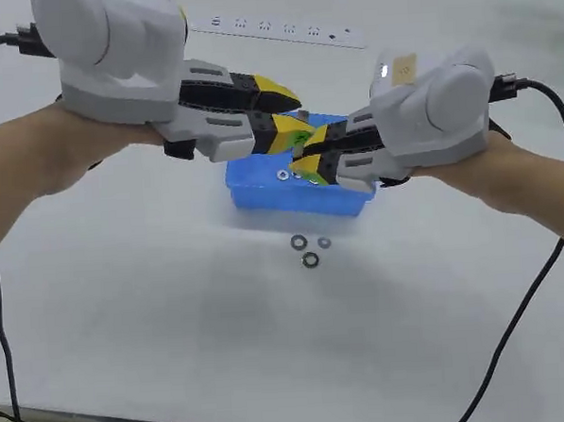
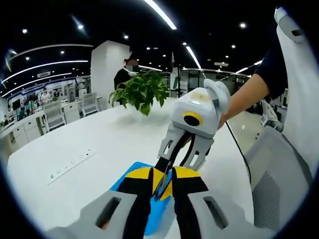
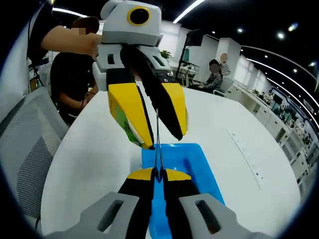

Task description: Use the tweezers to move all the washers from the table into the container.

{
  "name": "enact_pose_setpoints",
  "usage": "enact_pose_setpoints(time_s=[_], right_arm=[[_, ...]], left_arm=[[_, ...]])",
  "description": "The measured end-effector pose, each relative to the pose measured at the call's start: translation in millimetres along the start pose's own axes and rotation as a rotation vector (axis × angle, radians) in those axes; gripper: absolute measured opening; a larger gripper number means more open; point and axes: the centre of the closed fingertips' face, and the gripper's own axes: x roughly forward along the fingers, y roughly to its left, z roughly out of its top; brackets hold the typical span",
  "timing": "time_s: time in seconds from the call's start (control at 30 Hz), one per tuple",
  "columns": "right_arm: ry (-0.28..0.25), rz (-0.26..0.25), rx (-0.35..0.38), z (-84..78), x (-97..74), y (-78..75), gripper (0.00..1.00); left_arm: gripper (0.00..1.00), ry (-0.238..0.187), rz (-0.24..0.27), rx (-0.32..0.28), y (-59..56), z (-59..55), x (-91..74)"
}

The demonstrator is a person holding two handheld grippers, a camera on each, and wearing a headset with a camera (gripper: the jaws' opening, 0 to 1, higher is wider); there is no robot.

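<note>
Loose washers (image 1: 310,260): lying three together on the white table (image 1: 174,321); resting just in front of the container, touching neither gripper.
Container (image 1: 296,199): sitting on the table as a blue tray just beyond the loose washers; holding a few stored washers (image 1: 282,175), showing below the gripper tips.
Tweezers (image 3: 157,142): hanging above the container, clear of the table; running from between the right jaws up into the space between the left jaws.
Right gripper (image 3: 158,174): reaching in from the right over the container; clamping one end of the tweezers between its closed yellow tips.
Left gripper (image 2: 163,184): reaching in from the left, meeting the right gripper tip to tip; straddling the tweezers with a narrow gap between the jaws; being impossible to tell whether gripping or merely bracketing them.
Power strip (image 1: 282,29): lying far back on the table, well behind the container.
Plant (image 2: 141,92): standing green and leafy past the table's far end.
</note>
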Motion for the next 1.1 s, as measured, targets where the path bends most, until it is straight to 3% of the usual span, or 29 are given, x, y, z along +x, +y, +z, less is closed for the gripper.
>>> enact_pose_setpoints(time_s=[0.2, 0.43, 0.47, 0.63, 0.97, 1.1], right_arm=[[0.004, 0.014, -0.006, -0.6, 1.1, -0.5, 0.08], [0.013, 0.027, -0.031, -0.4, 0.8, 2.6, 0.08], [0.015, 0.025, -0.034, -0.3, 0.6, 2.5, 0.08], [0.028, 0.024, -0.046, -1.8, 0.0, 2.5, 0.09], [0.021, -0.037, -0.01, 2.8, -3.4, -3.0, 0.12], [-0.002, -0.063, 0.041, 5.8, -7.7, -5.2, 0.13]], left_arm=[[0.09, 0.02, -0.028, 0.028, -4.7, 2.1, -0.3], [0.07, 0.047, -0.042, 0.028, -5.4, -0.6, -2.1], [0.07, 0.062, -0.032, 0.096, -2.9, -1.0, -2.5], [0.05, 0.087, -0.026, 0.138, -9.8, 0.8, 0.3], [0.05, 0.086, -0.028, 0.15, -7.2, 6.4, -1.6], [0.05, 0.074, -0.01, 0.138, -6.0, 11.6, -2.4]])
